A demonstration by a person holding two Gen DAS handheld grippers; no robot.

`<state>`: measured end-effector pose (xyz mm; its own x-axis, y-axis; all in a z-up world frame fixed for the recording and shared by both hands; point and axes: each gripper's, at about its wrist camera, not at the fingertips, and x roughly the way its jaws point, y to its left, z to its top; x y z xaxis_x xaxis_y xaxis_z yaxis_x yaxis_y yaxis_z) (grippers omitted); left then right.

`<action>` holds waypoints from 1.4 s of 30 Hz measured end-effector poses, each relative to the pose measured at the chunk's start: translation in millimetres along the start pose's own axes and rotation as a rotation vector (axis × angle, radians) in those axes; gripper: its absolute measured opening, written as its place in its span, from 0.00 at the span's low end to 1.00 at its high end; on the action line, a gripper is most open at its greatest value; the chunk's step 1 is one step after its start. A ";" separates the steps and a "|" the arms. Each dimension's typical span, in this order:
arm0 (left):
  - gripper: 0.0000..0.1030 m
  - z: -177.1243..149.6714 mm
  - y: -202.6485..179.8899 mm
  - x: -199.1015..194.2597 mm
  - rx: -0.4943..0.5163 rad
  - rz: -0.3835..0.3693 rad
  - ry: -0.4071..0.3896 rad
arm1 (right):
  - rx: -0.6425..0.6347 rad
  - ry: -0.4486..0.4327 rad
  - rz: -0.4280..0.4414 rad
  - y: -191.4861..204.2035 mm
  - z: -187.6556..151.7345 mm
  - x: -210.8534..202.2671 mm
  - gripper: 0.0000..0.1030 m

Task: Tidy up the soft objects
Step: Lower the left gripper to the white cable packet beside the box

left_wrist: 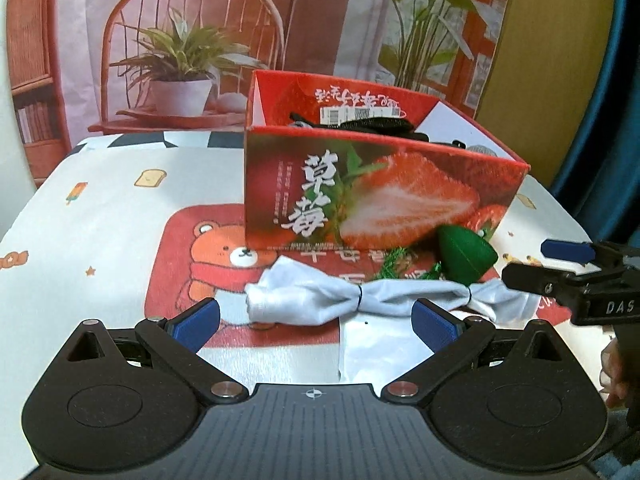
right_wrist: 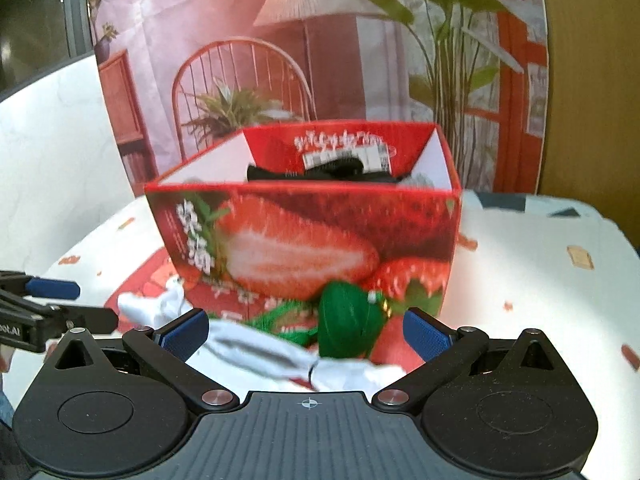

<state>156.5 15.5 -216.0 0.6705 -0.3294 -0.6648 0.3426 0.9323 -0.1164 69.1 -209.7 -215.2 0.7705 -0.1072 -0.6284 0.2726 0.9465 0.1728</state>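
Observation:
A pale blue-white cloth roll (left_wrist: 360, 300), tied with thin bands, lies on the table in front of the red strawberry box (left_wrist: 380, 184). My left gripper (left_wrist: 316, 322) is open just short of the cloth's middle, not touching it. A green tasselled soft pouch (left_wrist: 466, 254) leans at the box's front right corner. My right gripper (left_wrist: 532, 264) comes in from the right near the cloth's end. In the right wrist view my right gripper (right_wrist: 306, 334) is open, with the cloth (right_wrist: 260, 352) and the green pouch (right_wrist: 348, 328) between its fingers. The left gripper (right_wrist: 80, 304) shows at the left.
The open box (right_wrist: 304, 224) holds black fabric items (left_wrist: 372, 124) with a paper label and something grey. The table wears a cartoon bear tablecloth (left_wrist: 120, 216). A printed room backdrop (left_wrist: 180, 40) hangs behind, and a person's hand (left_wrist: 616, 376) is at the right edge.

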 end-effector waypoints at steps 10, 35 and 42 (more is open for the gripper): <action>0.89 -12.9 1.6 13.9 -0.034 -0.060 0.062 | -0.007 0.083 0.023 5.7 -24.5 8.3 1.00; 0.80 -29.2 -0.7 15.2 -0.067 -0.094 0.100 | -0.070 0.141 0.077 23.2 -38.5 -1.5 0.96; 0.80 -35.7 4.6 9.7 -0.090 -0.088 0.086 | -0.179 0.195 0.089 47.5 -51.8 9.1 0.94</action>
<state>141.1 22.0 -249.4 0.5799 -0.4001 -0.7097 0.3343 0.9113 -0.2405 59.2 -149.9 -251.9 0.6567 0.0227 -0.7538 0.0892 0.9902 0.1075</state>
